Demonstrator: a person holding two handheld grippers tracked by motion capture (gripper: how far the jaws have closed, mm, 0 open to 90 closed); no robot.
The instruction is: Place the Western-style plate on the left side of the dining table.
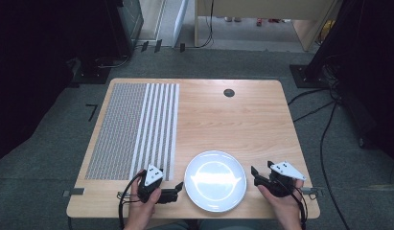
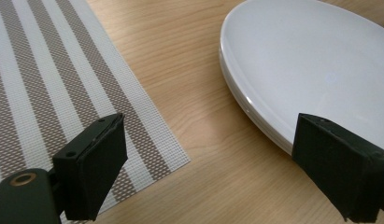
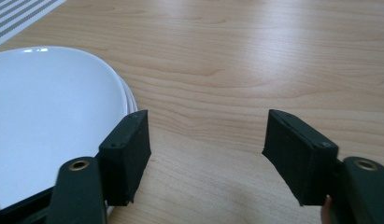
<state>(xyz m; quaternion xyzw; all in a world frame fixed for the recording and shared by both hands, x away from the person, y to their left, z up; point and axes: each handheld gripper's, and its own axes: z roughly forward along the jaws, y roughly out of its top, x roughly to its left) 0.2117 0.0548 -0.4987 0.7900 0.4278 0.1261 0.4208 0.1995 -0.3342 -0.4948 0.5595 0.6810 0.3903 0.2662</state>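
Here both jaws gape: left gripper (image 1: 179, 185) and right gripper (image 1: 252, 170) flank the white plate (image 1: 215, 180) near the table's (image 1: 242, 115) front edge, striped placemat (image 1: 132, 129) beside.

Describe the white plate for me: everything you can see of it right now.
The round white glossy plate looks ceramic, shallow, with a broad rim and bright light reflections on its face. It lies flat and empty on the light wooden table near the front edge, just right of the striped woven placemat without touching it. In the gripper views its edge shows stacked lines, so it may be more than one plate; I cannot tell. The left gripper and right gripper flank it, fingers open, neither clearly touching it.
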